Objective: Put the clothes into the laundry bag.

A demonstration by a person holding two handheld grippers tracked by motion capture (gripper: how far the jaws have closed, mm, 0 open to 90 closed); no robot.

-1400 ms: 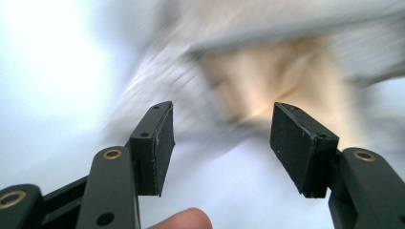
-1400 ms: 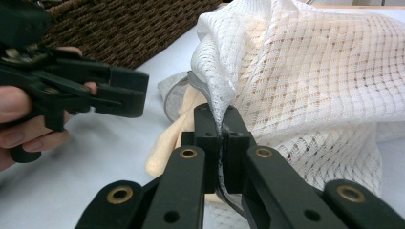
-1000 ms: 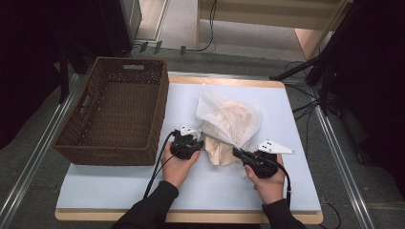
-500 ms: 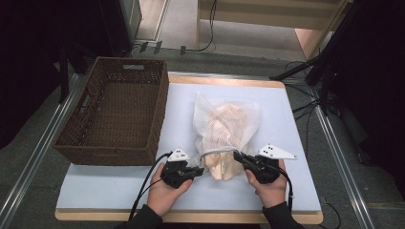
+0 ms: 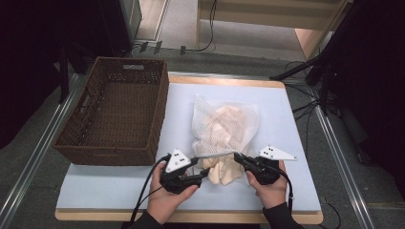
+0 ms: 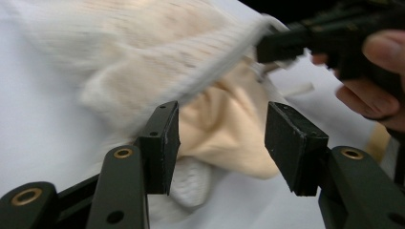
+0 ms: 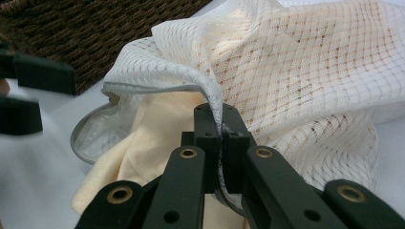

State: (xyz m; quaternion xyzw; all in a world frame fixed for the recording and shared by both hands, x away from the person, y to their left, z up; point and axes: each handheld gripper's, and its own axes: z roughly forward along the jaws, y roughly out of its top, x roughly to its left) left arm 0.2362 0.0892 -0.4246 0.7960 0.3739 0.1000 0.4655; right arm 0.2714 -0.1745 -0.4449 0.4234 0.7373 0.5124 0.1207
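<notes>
- The left tool, jaws just opened and spread, holds nothing; the cream cloth lies straight ahead between them.
- The right tool, pressed together, pinches the mesh bag's rim.
- Cloth pokes from the bag's mouth, on the counter toward the person.

Premises present as a lab or recording workspace, not a home. A wooden table carries a pale blue mat and stands between metal rails running along both sides. Black cables trail across a grey carpeted floor behind the table. Dark stand legs sit at the right, dark equipment at the left and right edges. A light wooden bench or shelf stands at the rear. No domestic fittings observed.
</notes>
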